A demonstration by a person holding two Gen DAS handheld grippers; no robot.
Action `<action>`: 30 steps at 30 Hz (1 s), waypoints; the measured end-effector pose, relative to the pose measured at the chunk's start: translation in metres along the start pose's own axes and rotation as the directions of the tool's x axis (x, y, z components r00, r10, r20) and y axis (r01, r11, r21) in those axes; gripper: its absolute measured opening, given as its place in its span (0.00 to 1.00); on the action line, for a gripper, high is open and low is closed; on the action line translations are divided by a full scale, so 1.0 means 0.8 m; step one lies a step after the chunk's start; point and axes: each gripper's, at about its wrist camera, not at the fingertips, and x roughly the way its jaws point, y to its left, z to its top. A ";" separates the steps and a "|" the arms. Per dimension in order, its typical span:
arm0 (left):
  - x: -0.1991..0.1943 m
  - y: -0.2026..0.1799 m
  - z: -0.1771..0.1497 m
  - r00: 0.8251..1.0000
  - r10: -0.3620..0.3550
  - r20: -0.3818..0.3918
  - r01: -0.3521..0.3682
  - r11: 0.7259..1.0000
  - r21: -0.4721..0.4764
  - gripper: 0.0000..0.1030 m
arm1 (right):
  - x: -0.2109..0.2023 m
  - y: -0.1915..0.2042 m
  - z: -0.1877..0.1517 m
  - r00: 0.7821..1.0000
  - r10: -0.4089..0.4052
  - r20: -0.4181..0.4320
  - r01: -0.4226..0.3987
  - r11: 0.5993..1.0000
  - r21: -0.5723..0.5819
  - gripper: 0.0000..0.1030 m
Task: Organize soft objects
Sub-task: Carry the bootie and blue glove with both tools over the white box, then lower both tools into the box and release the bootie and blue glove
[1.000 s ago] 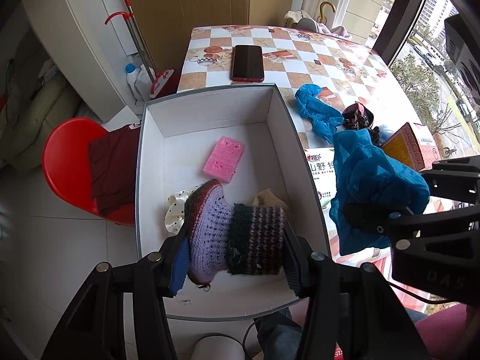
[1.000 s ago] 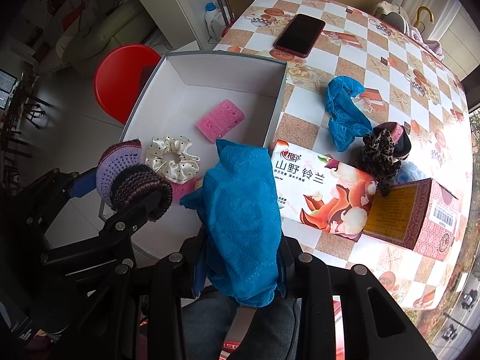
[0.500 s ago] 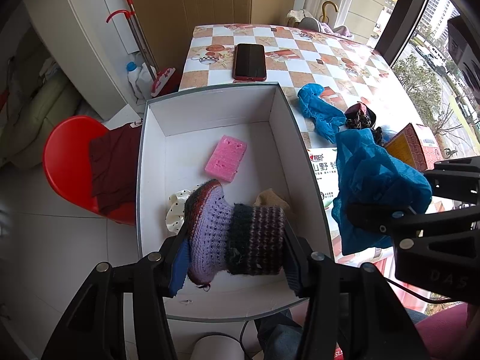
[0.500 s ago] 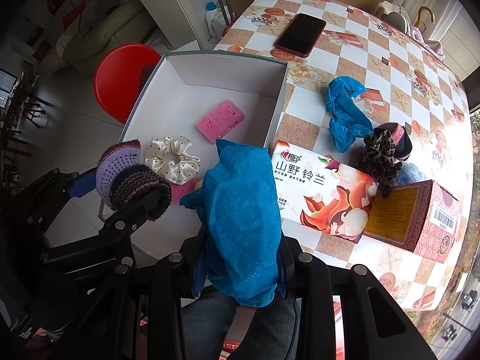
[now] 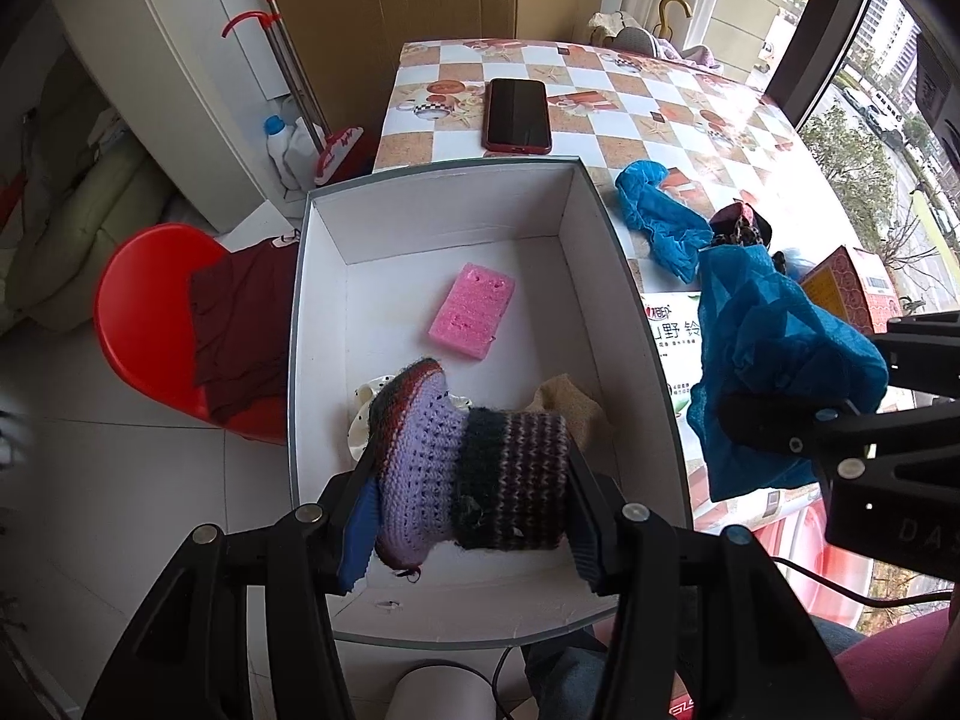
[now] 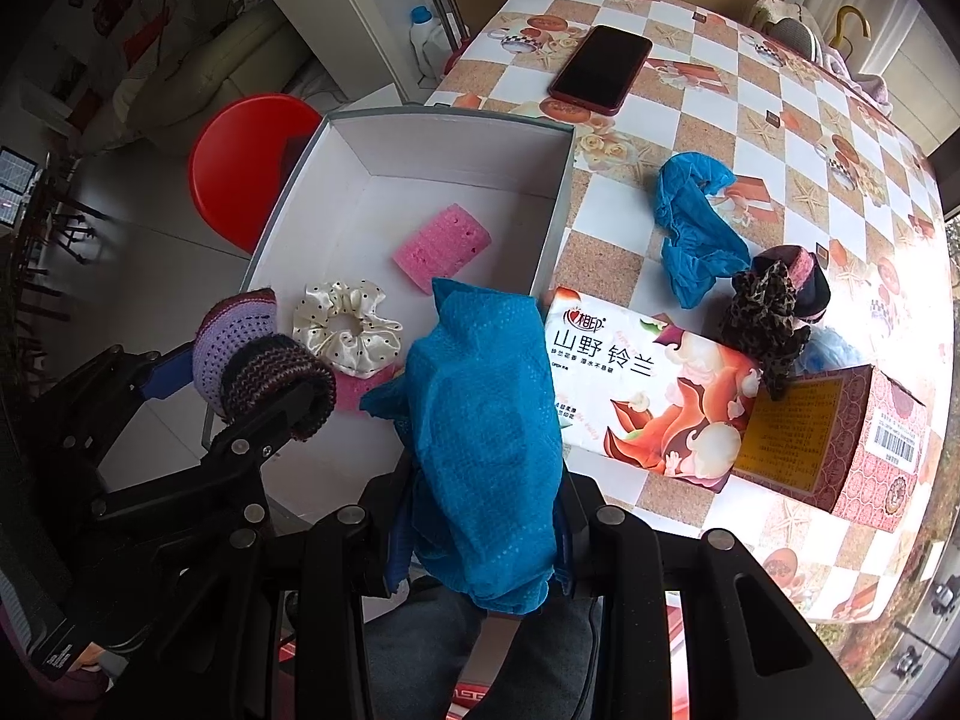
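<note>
My left gripper (image 5: 468, 516) is shut on a knitted purple-and-dark bootie (image 5: 474, 474), held above the near end of the white box (image 5: 420, 210). In the right wrist view the bootie (image 6: 258, 360) shows at the left. My right gripper (image 6: 480, 534) is shut on a blue non-woven cloth (image 6: 486, 420), which hangs over the box's near right corner. Inside the box lie a pink sponge (image 5: 471, 318), a cream dotted scrunchie (image 6: 348, 324) and a tan piece (image 5: 567, 402). Another blue cloth (image 6: 696, 240) and a leopard scrunchie (image 6: 768, 312) lie on the checkered table (image 6: 780, 120).
A tissue pack (image 6: 648, 390) and a red carton (image 6: 840, 444) sit right of the box. A phone (image 6: 600, 69) lies beyond it. A red chair (image 5: 162, 324) with a maroon cloth stands left of the box, off the table. A person's legs show below.
</note>
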 end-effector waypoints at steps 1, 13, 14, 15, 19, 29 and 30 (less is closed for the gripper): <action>0.001 0.002 0.000 1.000 0.003 -0.002 -0.003 1.000 -0.004 0.55 | 0.001 0.000 0.002 1.000 0.002 -0.002 -0.002 1.000 0.000 0.35; 0.008 0.019 0.010 0.999 0.031 -0.012 -0.031 0.998 -0.047 0.55 | 0.002 0.023 0.038 0.999 0.036 0.007 -0.036 0.998 -0.044 0.35; 0.009 0.020 0.011 0.999 0.030 -0.013 -0.031 0.998 -0.051 0.55 | 0.003 0.025 0.041 0.999 0.039 0.006 -0.039 0.998 -0.047 0.35; 0.010 0.020 0.011 0.999 0.030 -0.015 -0.031 0.998 -0.055 0.55 | 0.004 0.027 0.044 0.999 0.042 0.005 -0.042 0.998 -0.048 0.35; 0.011 0.020 0.010 0.999 0.033 -0.023 -0.034 0.998 -0.062 0.55 | 0.008 0.030 0.051 0.999 0.048 0.000 -0.047 0.998 -0.047 0.35; 0.017 0.019 0.012 0.999 0.034 -0.038 -0.037 0.997 -0.074 0.56 | 0.016 0.037 0.055 0.999 0.048 -0.016 -0.049 0.996 -0.068 0.35; 0.017 0.019 0.012 0.999 0.034 -0.036 -0.037 0.997 -0.075 0.57 | 0.016 0.037 0.056 0.999 0.048 -0.016 -0.049 0.996 -0.069 0.35</action>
